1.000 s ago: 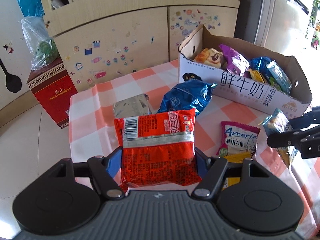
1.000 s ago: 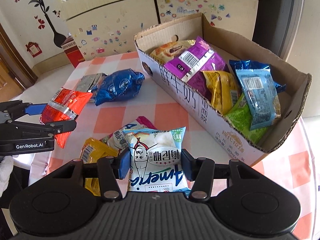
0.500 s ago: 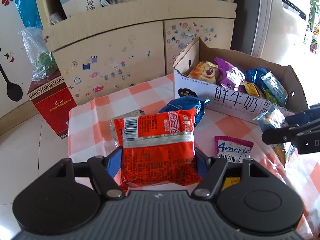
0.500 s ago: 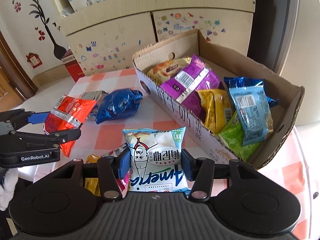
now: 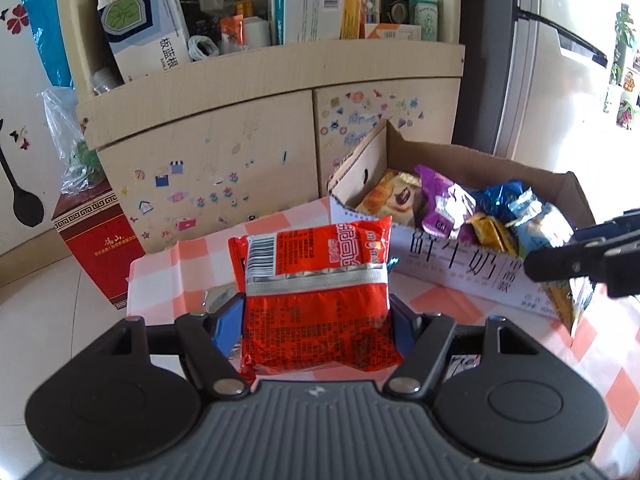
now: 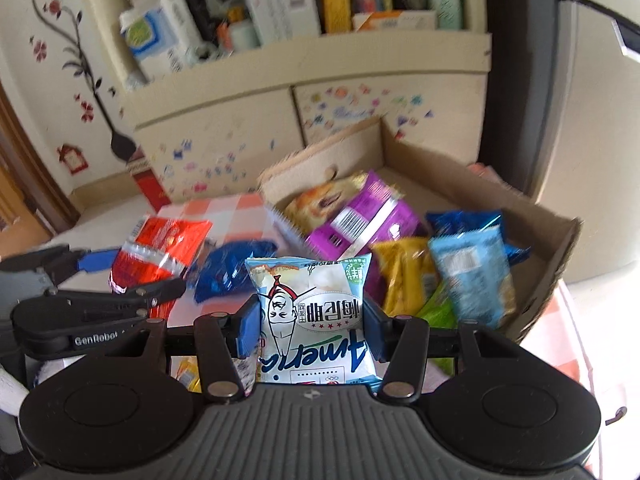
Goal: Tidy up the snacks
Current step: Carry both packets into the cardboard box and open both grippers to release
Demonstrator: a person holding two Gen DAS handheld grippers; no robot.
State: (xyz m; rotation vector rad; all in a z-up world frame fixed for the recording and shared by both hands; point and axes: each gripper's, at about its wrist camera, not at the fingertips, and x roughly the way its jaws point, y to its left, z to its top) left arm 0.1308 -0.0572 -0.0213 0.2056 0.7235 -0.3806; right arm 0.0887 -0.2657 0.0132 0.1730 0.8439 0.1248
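Left wrist view: the left gripper (image 5: 316, 320) is closed on a red packet (image 5: 316, 288), which is pinched at both side edges by the blue pads (image 5: 228, 324) and held upright above the checked cloth (image 5: 192, 264). The box (image 5: 452, 264) of snacks is seen at 2 o'clock from the packet. The right gripper (image 5: 584, 260) is seen at 3 o'clock, in front of the box's near wall.

Right wrist view: the right gripper (image 6: 310, 324) is closed partway on a white-and-blue packet (image 6: 312, 320), gripped at both sides and held upright, its print upside down. The box (image 6: 560, 256) lies at 1 o'clock; a purple packet (image 6: 360, 220), a yellow packet (image 6: 404, 276) and a light-blue packet (image 6: 472, 276) are contained in it. A dark-blue packet (image 6: 232, 268) rests on the cloth at 10 o'clock. The left gripper (image 6: 132, 276), with its red packet (image 6: 156, 252), is seen at 9 o'clock.
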